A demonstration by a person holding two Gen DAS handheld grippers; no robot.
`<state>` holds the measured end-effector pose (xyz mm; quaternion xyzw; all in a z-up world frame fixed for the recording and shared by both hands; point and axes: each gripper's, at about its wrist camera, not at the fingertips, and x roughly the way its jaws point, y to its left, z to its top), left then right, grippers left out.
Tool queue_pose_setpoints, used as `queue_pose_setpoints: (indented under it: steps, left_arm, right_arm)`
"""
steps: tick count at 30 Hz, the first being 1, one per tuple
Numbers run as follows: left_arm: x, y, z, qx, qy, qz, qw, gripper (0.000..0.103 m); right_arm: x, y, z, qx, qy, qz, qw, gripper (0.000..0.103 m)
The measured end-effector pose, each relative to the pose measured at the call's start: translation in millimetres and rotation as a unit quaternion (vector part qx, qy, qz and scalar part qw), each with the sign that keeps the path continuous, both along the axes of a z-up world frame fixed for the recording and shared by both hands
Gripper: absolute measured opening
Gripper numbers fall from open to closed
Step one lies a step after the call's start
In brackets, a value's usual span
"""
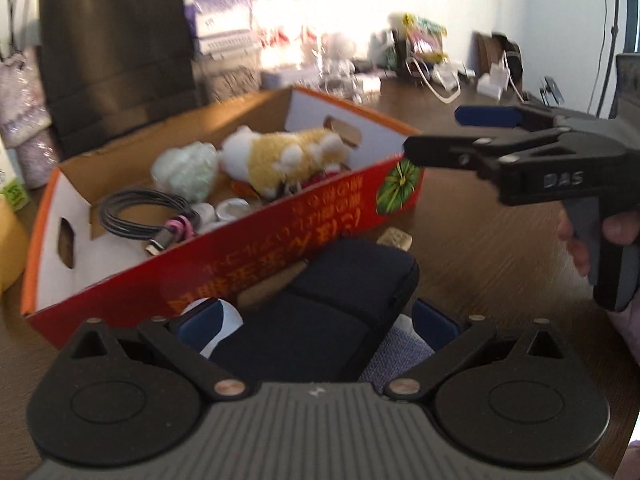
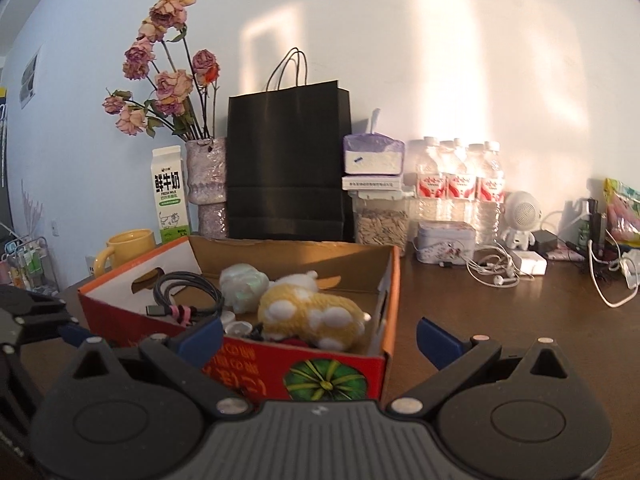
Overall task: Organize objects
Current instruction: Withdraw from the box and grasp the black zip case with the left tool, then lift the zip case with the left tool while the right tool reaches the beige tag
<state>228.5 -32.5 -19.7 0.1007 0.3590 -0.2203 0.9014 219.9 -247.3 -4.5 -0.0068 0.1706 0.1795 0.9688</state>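
Nearest the left wrist lens, a dark navy pouch (image 1: 344,304) sat pinched between the blue pads of the left gripper (image 1: 320,324), its soft body bulging forward past the fingertips toward the near wall of the red cardboard box (image 1: 224,264). It appeared to be held just outside and below the rim, probably so it could be lifted over and dropped in with the rest. Inside the box lay a yellow-and-white plush toy (image 1: 280,156), a pale green crumpled object (image 1: 186,168) beside it, a coiled black cable (image 1: 140,212) bound with a pink tie, and some small white lids (image 1: 232,208). A small tan block (image 1: 396,238) rested on the wooden table (image 1: 480,240) just beyond the pouch, outside the box, likely waiting its turn. The right gripper (image 2: 320,334) hung over the box's near corner with its fingers spread wide and nothing between them, seemingly kept clear of the left hand's path. Farther back stood a black paper bag (image 2: 288,164), a milk carton (image 2: 170,196), a yellow mug (image 2: 124,246) and water bottles (image 2: 460,184) against the wall.
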Motion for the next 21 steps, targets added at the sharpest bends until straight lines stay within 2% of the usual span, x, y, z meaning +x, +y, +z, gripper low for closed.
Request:
queue_pose_setpoints:
  steps: [5,10,14,18,21]
  left_arm:
    - [14,-5,-7,0.005,0.032,-0.014,0.9994,0.096]
    - [28,-5,-13,-0.008,0.062,-0.02,0.9979,0.095]
    - [34,-9,-17,-0.009,0.069,-0.02,0.9974,0.093]
    - [31,-8,-17,-0.028,0.066,-0.019,0.9973,0.087]
    - [24,-11,-17,-0.025,0.054,-0.01,0.9982,0.082]
  right_arm:
    - [-1,-10,-5,0.007,0.007,0.0,1.0,0.103]
    - [-4,-13,-5,0.01,0.004,0.003,1.0,0.103]
    - [-3,-10,-6,0.007,0.008,0.009,1.0,0.103]
    - [-3,-10,-6,0.006,0.008,0.008,1.0,0.103]
    - [-3,-10,-7,0.006,0.009,0.008,1.0,0.103]
